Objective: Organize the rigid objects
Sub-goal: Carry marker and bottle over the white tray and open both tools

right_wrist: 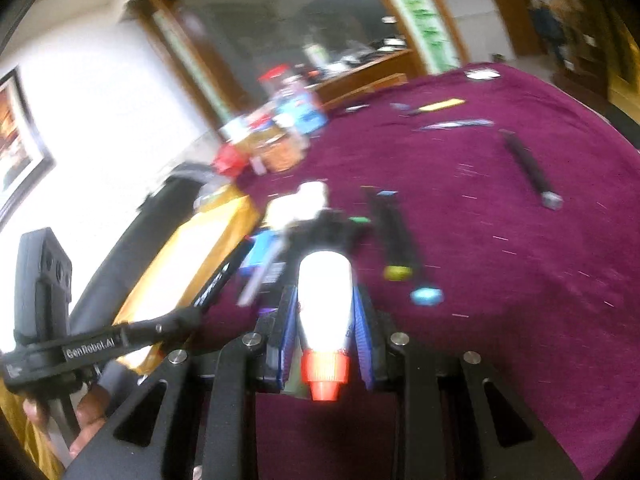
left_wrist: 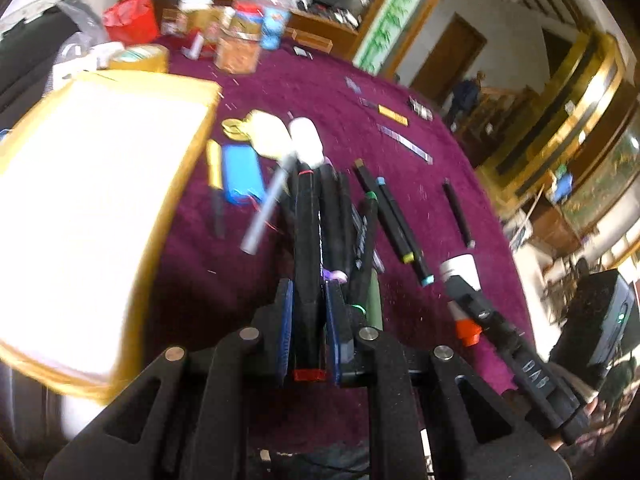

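My left gripper (left_wrist: 308,292) is shut on a black marker with red ends (left_wrist: 307,240) and holds it over a pile of black markers (left_wrist: 352,232) on the maroon tablecloth (left_wrist: 400,184). My right gripper (right_wrist: 325,312) is shut on a white tube with a red cap (right_wrist: 325,300). That tube also shows at the right of the left wrist view (left_wrist: 462,272). Two markers with yellow and blue ends (left_wrist: 400,220) lie right of the pile. A single black marker (left_wrist: 458,214) lies farther right and also shows in the right wrist view (right_wrist: 528,168).
A white board with a yellow frame (left_wrist: 92,208) lies on the left. A blue box (left_wrist: 242,174), a yellow-and-black pen (left_wrist: 216,184) and a clear tube (left_wrist: 266,208) lie beside it. Jars and a tape roll (left_wrist: 140,58) stand at the far edge. Small strips (left_wrist: 404,142) lie far right.
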{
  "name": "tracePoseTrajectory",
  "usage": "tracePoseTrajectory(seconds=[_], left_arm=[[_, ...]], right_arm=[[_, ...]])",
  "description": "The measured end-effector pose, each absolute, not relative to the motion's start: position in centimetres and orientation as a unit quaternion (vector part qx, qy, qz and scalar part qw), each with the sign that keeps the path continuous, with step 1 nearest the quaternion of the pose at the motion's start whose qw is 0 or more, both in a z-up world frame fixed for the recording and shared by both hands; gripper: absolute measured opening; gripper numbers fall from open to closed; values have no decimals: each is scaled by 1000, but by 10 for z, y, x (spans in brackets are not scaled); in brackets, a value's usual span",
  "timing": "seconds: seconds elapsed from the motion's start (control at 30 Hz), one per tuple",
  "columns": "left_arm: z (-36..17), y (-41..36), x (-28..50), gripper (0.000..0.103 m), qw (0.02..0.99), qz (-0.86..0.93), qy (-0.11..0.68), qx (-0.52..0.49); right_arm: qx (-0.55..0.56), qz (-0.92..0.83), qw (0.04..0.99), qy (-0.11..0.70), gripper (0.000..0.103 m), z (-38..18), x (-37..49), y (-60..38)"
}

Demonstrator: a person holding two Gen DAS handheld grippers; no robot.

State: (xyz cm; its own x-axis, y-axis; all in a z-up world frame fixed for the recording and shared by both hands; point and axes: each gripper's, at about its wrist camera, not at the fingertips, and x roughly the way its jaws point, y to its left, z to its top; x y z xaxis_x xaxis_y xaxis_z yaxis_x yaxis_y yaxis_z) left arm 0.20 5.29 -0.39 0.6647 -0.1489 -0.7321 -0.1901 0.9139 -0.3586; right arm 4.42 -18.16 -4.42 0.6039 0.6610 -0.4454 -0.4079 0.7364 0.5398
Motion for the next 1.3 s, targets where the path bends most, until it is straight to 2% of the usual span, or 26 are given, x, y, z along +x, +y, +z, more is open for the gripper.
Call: tracePoseTrajectory(seconds=[0.2, 0.43, 0.7, 0.93, 1.13, 1.3], left_arm=[[17, 107, -27, 13, 900, 82, 364, -224], [-5, 170, -44, 13, 881, 157, 368, -254], [-21, 209, -56, 13, 870, 178, 372, -269], [-38, 220, -47, 12, 855, 187, 404, -265], [-44, 208, -45, 13, 853, 186, 428, -235], [-48, 209, -44, 14, 845, 181, 439, -245]], right_arm=[[149, 411, 843, 314, 24, -13, 40, -93], [56, 474, 819, 320, 24, 0, 38, 15], [-4, 488, 802, 346, 24, -18, 44, 90], [-65, 460, 792, 396, 24, -45, 49, 111], [-91, 448, 793, 402, 24, -48, 32, 89], [-148, 429, 808, 376, 25, -51, 28, 102]])
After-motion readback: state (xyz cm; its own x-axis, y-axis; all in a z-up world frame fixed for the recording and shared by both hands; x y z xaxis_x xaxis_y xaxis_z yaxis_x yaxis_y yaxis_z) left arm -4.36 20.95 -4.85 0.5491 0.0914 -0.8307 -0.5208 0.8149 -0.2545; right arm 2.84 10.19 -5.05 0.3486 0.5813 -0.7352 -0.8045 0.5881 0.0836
